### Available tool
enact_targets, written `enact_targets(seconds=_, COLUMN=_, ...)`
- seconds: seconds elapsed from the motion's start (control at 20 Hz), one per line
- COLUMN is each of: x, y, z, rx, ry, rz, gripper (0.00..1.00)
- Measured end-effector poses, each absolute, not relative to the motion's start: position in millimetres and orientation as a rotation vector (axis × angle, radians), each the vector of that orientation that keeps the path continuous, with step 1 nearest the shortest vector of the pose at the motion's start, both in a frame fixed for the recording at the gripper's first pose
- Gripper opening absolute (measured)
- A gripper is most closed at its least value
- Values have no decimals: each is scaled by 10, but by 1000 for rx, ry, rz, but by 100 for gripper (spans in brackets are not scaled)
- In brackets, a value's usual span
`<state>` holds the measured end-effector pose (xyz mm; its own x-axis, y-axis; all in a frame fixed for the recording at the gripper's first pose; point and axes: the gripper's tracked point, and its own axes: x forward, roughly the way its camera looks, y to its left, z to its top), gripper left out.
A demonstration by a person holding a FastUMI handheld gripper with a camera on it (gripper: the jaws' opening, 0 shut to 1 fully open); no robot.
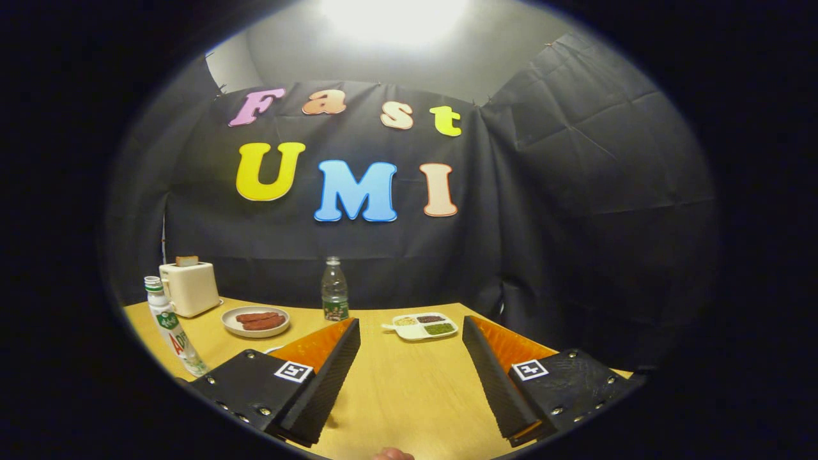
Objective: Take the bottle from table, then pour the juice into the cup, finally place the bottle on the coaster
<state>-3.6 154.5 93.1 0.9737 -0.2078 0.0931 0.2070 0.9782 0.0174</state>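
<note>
The bottle (pixel 335 289), clear with a pale cap and a green label band, stands upright at the far edge of the wooden table (pixel 396 383), well beyond the fingers and slightly toward the left finger's side of the gap. The gripper (pixel 411 332) hangs above the table with its fingers spread wide apart and nothing between them but bare tabletop; each finger carries a small square marker on its base.

Beyond the right finger's tip, a little nearer than the bottle, lies a small white divided tray (pixel 422 326) with portions of dark, green and pale food in its compartments. Beyond the left finger sits a round plate (pixel 255 321) holding two brown sausages. Farther left and back stands a cream toaster (pixel 190 288) with a slice of bread showing at its top. Outside the left finger, leaning in the fisheye view, is a second bottle (pixel 171 326) with a white body, green cap and green and red label. Just past the left finger's tip a small pale edge shows; what it is I cannot tell.
</note>
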Motion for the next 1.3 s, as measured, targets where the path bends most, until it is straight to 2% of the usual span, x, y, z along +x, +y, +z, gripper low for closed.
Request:
enact_targets(seconds=0.2, x=-160, y=2015, z=896, rx=5, ry=-87, rz=-165, gripper=97)
enact_targets(seconds=0.65, x=-274, y=3456, z=792, rx=11, ry=-100, rz=53, gripper=97)
enact_targets(seconds=1.3, x=171, y=4541, z=342, rx=-27, ry=-29, rz=176, gripper=97)
